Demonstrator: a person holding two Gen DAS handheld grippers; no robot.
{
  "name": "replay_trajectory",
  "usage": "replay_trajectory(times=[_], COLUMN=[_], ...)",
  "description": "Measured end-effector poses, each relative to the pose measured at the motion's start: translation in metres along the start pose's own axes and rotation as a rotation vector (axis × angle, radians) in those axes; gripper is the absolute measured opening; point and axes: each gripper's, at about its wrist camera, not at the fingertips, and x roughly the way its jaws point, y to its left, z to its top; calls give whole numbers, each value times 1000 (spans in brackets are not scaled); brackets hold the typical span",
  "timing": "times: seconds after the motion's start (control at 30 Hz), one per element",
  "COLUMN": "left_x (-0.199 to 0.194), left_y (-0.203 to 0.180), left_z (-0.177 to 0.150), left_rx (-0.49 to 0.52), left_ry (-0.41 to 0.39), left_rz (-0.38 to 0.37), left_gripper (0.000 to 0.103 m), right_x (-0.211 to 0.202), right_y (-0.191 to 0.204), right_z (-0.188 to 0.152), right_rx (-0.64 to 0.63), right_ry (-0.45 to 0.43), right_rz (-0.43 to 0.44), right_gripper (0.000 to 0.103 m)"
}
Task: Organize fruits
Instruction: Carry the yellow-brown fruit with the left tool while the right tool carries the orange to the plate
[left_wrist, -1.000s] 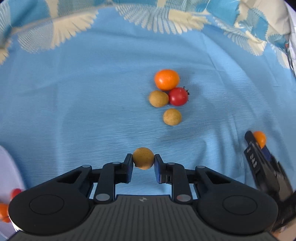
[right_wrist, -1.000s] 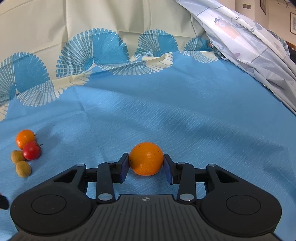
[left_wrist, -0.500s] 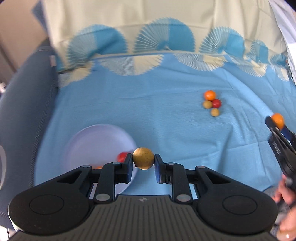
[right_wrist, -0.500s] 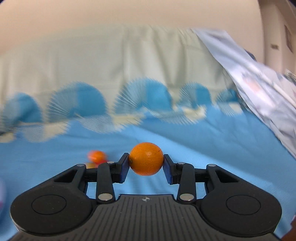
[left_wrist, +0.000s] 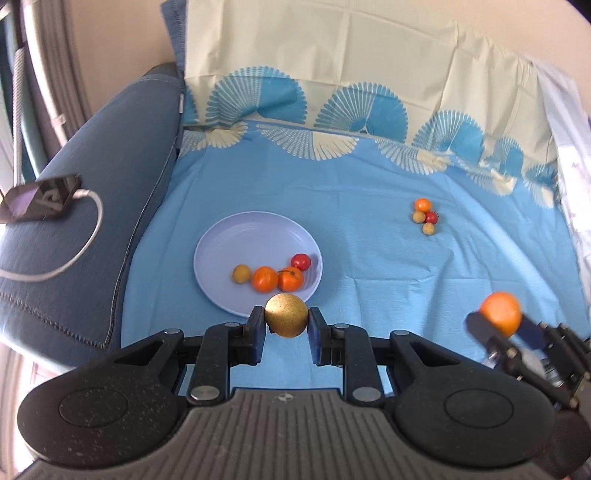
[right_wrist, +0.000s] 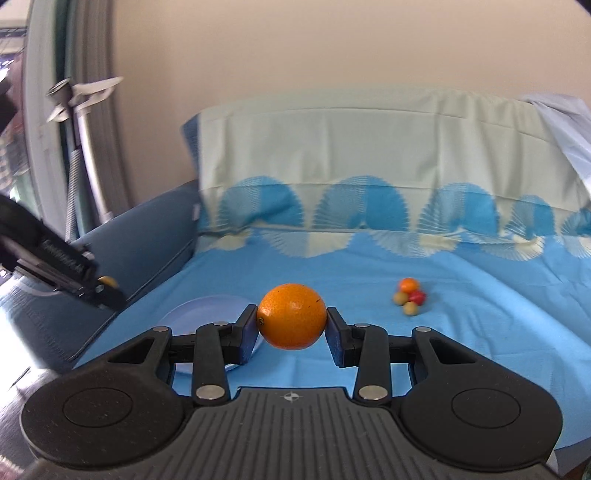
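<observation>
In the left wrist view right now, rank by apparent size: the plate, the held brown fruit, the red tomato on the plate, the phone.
1. plate
2. phone, though it is cut off by the picture's edge
3. brown fruit in the left gripper; nearness to the camera inflates it
4. red tomato

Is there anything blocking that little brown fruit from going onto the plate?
Nothing visible. The left gripper holds the brown fruit just short of the plate's near rim, with only open cloth between. Four fruits sit in the plate's near part; its far part is bare.
</observation>
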Motion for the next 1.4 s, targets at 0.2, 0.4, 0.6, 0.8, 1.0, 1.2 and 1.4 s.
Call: replay_trajectory(times=[0.2,0.4,0.6,0.8,1.0,1.2,1.4], left_x=[-21,-30,-28,-19,-7,6,23], left_y=[26,44,54,59,67,73,75], left_z=[-23,-29,-27,-26,-18,-8,5], left_rx=[-40,-64,-84,-93,-110,-125,-128], left_ry=[-29,-56,-54,-41,-36,-23,-18], left_rz=[-17,-28,-44,-45,-43,-43,-31], left_gripper=[26,26,26,26,26,26,26], right_x=[-20,-24,-25,-16,-7,3,23], right_y=[34,53,61,63,64,61,62], right_z=[4,7,5,3,-1,-3,-2], right_rx=[-99,-142,-166,-165,-169,-166,-173], right_ry=[-6,-11,-5,26,54,85,101], right_rz=[35,28,25,20,15,7,4], right_gripper=[40,40,40,40,40,40,40])
